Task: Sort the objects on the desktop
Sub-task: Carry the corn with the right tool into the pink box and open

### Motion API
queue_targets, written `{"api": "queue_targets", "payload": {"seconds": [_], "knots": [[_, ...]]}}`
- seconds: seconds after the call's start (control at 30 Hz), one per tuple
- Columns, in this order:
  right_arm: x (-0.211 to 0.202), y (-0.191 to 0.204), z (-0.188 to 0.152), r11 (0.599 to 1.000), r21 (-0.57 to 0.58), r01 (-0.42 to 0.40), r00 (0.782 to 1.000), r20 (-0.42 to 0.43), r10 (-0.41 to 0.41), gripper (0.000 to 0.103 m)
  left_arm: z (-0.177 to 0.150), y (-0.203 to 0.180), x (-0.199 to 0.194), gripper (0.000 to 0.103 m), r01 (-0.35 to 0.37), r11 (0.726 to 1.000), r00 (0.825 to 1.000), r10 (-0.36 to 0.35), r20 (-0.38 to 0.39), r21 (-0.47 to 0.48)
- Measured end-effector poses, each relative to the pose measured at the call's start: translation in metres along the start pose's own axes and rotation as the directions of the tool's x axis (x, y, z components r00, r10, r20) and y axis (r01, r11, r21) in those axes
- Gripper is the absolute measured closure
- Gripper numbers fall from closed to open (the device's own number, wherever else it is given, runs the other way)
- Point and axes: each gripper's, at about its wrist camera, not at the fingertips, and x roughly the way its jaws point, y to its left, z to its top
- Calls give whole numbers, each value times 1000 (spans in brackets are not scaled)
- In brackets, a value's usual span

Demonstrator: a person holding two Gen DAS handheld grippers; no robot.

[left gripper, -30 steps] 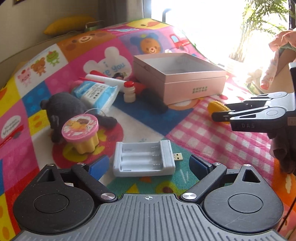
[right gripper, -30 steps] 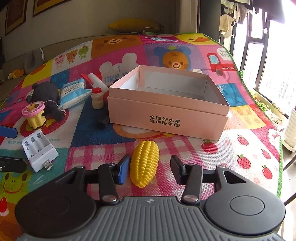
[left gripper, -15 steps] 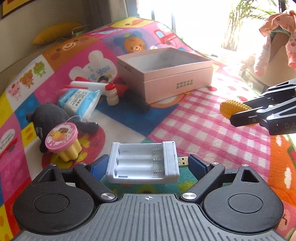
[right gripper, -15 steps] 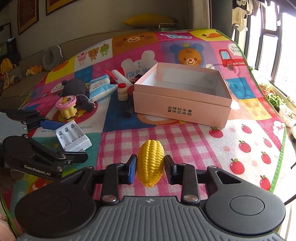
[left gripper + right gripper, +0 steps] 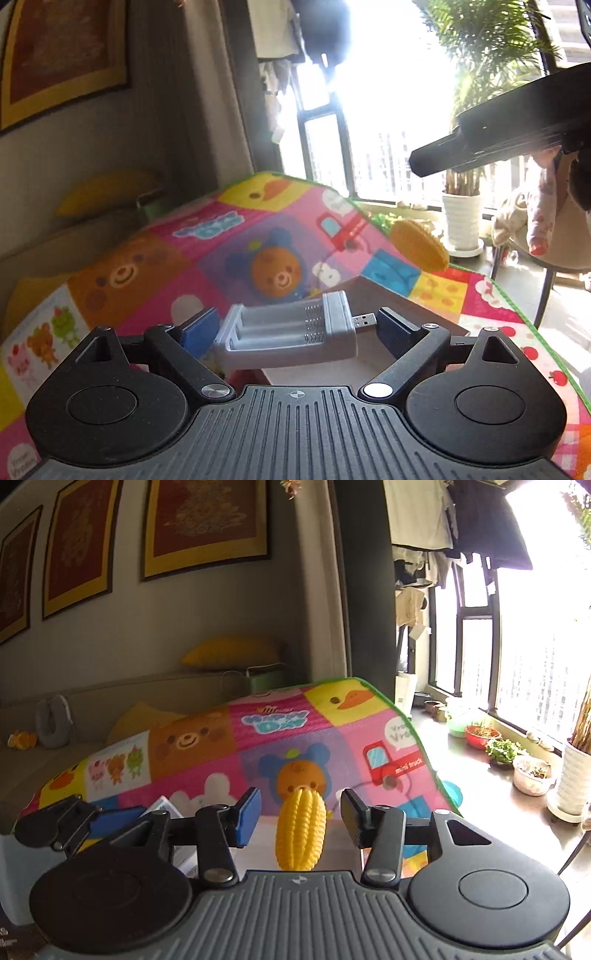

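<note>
A white battery charger [image 5: 288,328] hangs lengthwise between the blue pads of my left gripper [image 5: 295,330], which is shut on it, above the open pink box [image 5: 413,302]. Its USB plug points at the right pad. In the right wrist view, my right gripper [image 5: 299,816] is opening, and the yellow toy corn [image 5: 301,829] stands between its pads with a gap on each side. The left wrist view shows the corn [image 5: 419,240] in the air beyond the box, below one black finger [image 5: 480,147] of the right gripper.
The colourful cartoon play mat [image 5: 155,273] covers the surface; its green far edge [image 5: 406,716] drops off toward the window. A white potted plant [image 5: 461,218] and small pots [image 5: 532,771] stand on the floor at right. A sofa with a yellow cushion [image 5: 229,651] sits behind.
Both grippers rose and moved forward over the pink box, carrying the charger and corn up from the mat. The right pads have spread away from the corn.
</note>
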Motion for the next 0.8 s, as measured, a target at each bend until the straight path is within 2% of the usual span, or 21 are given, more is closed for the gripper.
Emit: {"api": "queue_targets", "payload": {"seconds": [0.1,0.13,0.17,0.3,0.4,0.5,0.6,0.7,0.77,0.8], "knots": [[13,-15,3,998,59,-9,1000,-3,10,54,-26,22,-14,4,-44,998,998,43,-42,-40],[14,-18,-3,998,62,-19,1000,-1,19,51,-36,26,-21,1,-49,998,998,47,-50,-46],[15,-20,-10,998,58,-18,1000,1,18,48,-47,30,-28,1,-38,998,998,36,-51,-57],[34,-9,-42,1000,-8,13,999,-53,-14,48,-66,29,-33,1,87,993,993,-93,-69,-77],[50,4,-61,1000,-23,20,993,-119,-22,48,-74,18,-28,1,69,997,994,-72,-80,-45],[51,18,-71,999,-38,-22,989,-146,16,48,-85,23,-36,1,45,994,994,-54,-96,-97],[48,47,-82,983,-179,-50,990,-140,25,48,-104,32,-45,1,-38,994,989,22,-147,-107],[48,85,-97,939,-329,-100,988,-141,56,49,-122,47,-58,1,-91,986,979,63,-192,-142],[48,117,-110,890,-440,-118,990,-124,69,64,-132,59,-70,1,-112,977,975,73,-210,-181],[50,132,-116,865,-484,-135,988,-133,80,67,-136,65,-77,1,-123,972,973,79,-216,-198]]}}
